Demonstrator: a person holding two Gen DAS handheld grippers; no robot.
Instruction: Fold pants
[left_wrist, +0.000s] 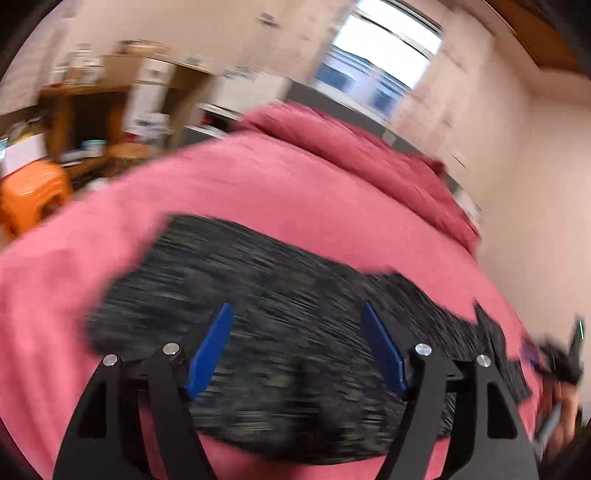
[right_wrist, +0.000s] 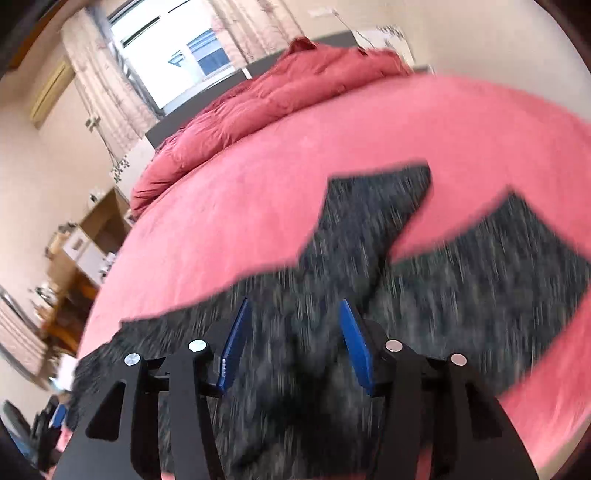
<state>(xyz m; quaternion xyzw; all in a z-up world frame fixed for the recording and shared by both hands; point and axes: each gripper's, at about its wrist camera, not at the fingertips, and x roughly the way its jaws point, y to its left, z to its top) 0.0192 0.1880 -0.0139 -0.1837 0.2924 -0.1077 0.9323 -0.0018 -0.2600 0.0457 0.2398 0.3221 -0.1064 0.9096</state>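
In the left wrist view the left gripper stood released, fingers spread, above the dark pants filling the lower centre on the pink bedspread; in the right wrist view the right gripper was likewise released over the pants, legs splayed at upper right; both should pinch one matching edge before lifting, avoiding the bedspread.

You face a pink bedspread with a red duvet bunched along its far edge below a bright window, wooden shelves and an orange stool standing beside the bed.
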